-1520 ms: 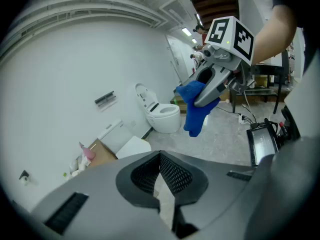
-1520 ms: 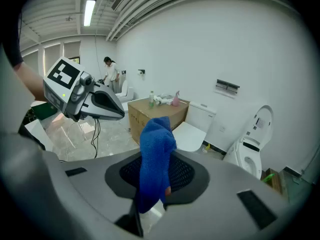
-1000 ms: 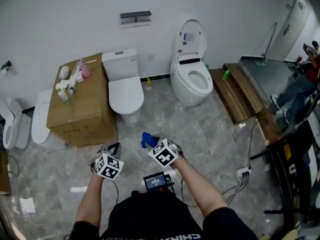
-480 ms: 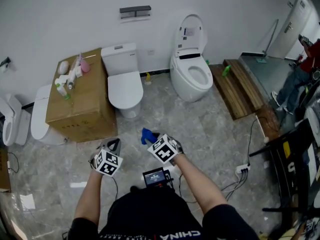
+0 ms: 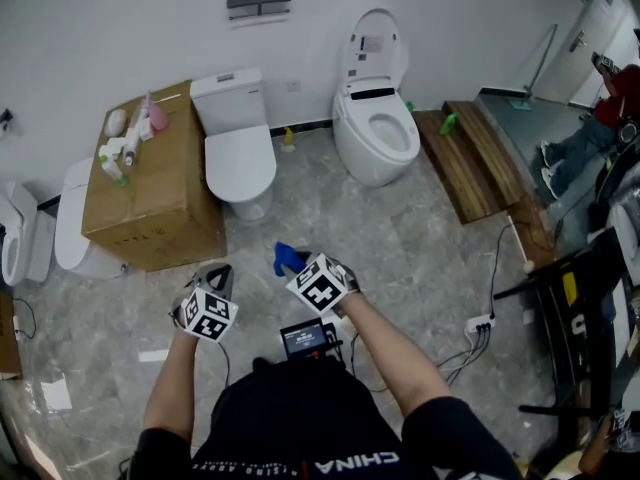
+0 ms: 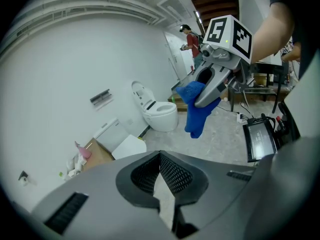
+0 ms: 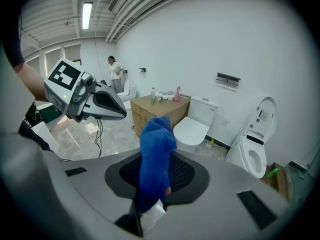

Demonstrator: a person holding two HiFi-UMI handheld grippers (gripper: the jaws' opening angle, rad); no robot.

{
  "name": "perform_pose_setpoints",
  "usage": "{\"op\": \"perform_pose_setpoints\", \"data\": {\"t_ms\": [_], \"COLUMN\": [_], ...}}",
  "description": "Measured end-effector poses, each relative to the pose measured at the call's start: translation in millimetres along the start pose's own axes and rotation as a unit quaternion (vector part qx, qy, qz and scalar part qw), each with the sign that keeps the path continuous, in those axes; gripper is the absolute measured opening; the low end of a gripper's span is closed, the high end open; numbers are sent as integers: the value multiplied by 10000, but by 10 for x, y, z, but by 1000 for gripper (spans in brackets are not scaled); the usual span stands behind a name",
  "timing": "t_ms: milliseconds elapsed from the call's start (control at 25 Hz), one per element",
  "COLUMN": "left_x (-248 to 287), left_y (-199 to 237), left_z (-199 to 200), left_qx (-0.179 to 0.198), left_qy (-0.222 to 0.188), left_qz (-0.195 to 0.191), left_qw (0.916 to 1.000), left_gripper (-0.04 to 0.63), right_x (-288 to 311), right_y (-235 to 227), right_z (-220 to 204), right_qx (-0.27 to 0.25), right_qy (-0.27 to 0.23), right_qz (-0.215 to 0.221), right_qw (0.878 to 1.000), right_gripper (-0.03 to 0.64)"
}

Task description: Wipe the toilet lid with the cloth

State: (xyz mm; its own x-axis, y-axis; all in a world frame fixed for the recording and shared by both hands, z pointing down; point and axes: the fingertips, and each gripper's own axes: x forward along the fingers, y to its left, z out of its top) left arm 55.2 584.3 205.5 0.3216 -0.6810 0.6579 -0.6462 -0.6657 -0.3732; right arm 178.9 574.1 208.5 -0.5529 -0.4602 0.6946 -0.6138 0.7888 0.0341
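Grey floor tiles (image 5: pixel 420 238) separate us from the closed toilet lid (image 5: pixel 240 160). Our right gripper (image 5: pixel 300 268) clamps the blue cloth (image 5: pixel 285 259), ready for wiping. Our left gripper (image 5: pixel 220 278) is closed and empty.

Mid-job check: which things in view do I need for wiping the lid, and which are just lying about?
For the job: blue cloth, clamped in the right gripper; white toilet with its lid down, likely the one to wipe.

Lying about: cardboard box with bottles on top; open-lid toilet; wooden platform; power strip on the floor.
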Motion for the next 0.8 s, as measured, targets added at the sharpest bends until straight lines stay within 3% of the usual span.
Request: {"op": "perform_pose_setpoints", "data": {"t_ms": [520,800], "left_x": [289,567], "left_y": [-322,-59], "left_z": [194,137], "left_qx": [-124,-299], "left_qy": [253,254], "left_qz": [171,80], "left_qw": [9995,9992], "left_gripper": [12,12], "right_x": [-27,269], "right_y": [-404,-591], "right_z": [-438,-316], "right_qx": [203,377], "right_qy": [54,118], "right_qz": [291,326], "right_qw": [9994,9987], "right_gripper": [95,95]}}
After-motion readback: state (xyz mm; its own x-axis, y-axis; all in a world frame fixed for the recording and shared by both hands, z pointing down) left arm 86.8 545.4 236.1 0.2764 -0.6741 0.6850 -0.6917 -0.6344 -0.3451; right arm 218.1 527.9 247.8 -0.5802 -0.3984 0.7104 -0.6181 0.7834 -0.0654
